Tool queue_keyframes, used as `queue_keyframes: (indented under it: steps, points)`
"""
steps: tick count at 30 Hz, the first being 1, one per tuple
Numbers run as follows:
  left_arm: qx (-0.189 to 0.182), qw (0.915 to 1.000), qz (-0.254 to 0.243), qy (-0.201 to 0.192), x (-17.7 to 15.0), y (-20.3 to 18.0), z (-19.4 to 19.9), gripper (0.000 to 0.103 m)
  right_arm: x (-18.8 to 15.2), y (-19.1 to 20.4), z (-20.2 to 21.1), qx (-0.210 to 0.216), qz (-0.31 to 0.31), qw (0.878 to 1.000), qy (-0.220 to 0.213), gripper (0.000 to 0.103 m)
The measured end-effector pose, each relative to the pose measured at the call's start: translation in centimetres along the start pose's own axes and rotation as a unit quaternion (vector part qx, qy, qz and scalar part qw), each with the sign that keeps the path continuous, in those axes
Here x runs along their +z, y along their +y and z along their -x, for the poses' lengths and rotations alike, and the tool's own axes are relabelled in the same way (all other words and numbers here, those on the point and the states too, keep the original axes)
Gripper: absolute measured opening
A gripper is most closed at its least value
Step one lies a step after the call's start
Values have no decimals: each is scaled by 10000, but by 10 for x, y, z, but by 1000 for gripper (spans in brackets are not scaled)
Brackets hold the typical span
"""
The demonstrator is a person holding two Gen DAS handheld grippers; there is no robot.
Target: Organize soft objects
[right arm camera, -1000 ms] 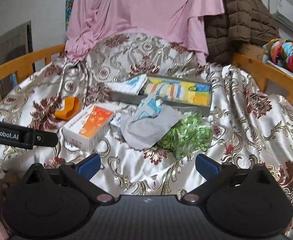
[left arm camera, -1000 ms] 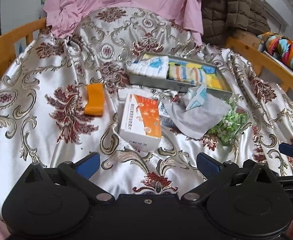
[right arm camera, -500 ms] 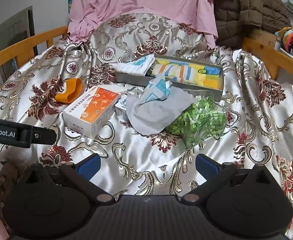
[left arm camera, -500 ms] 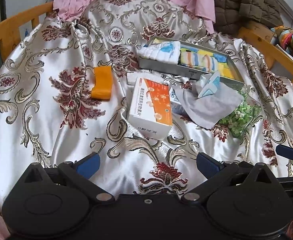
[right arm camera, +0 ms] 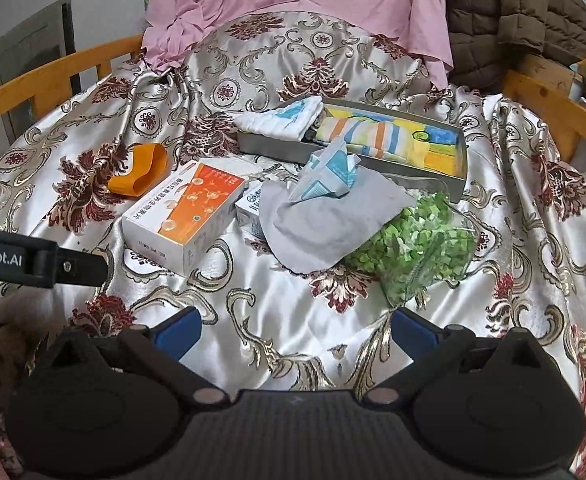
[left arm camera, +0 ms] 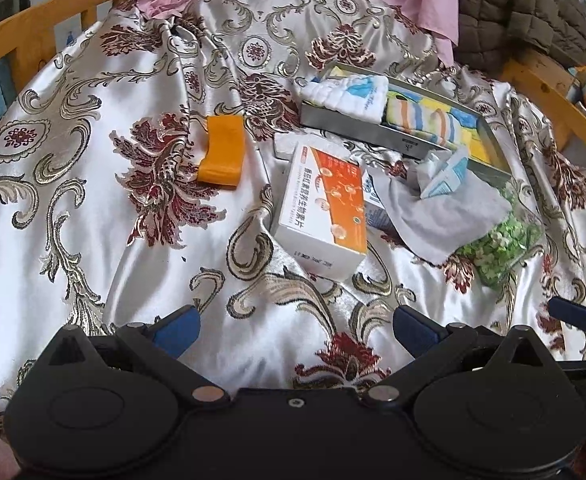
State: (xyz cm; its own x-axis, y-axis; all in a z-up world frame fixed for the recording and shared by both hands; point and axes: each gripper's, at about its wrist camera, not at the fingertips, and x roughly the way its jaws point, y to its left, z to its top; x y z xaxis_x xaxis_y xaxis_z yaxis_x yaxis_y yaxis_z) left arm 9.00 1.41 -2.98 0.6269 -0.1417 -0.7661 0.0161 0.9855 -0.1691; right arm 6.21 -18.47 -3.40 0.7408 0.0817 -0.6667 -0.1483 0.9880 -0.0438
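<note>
Both views have closed in on the clutter over the last second. The left gripper and right gripper hold jaws open, empty. The crumpled grey cloth lies beside the shallow grey metal tray, apparently next to be picked.
</note>
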Motion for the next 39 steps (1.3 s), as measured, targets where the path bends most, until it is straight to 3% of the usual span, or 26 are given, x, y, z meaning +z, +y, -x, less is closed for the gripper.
queue_keyframes:
  steps: [10,19,29,34,39]
  points:
    - [99,9983,-315,-487,26,-8,-12,102,14,-6,-14,24,259,9994,-221,103]
    - [-81,9956,-733,-577,47,-28,-36,102,15,-5,-32,-293,1023,9930,-512,103]
    - [-198,9896,-1100,-904,66,-39,-58,102,25,-23,-48,-547,1163,9890,-739,103]
    - [-432,9832,-1387,-1106,73,-49,-71,102,27,-20,-58,-658,1477,9834,-827,103]
    - [-935,9741,-1620,-1272,85,-56,-90,102,34,-25,-73,-717,1624,9803,-867,103]
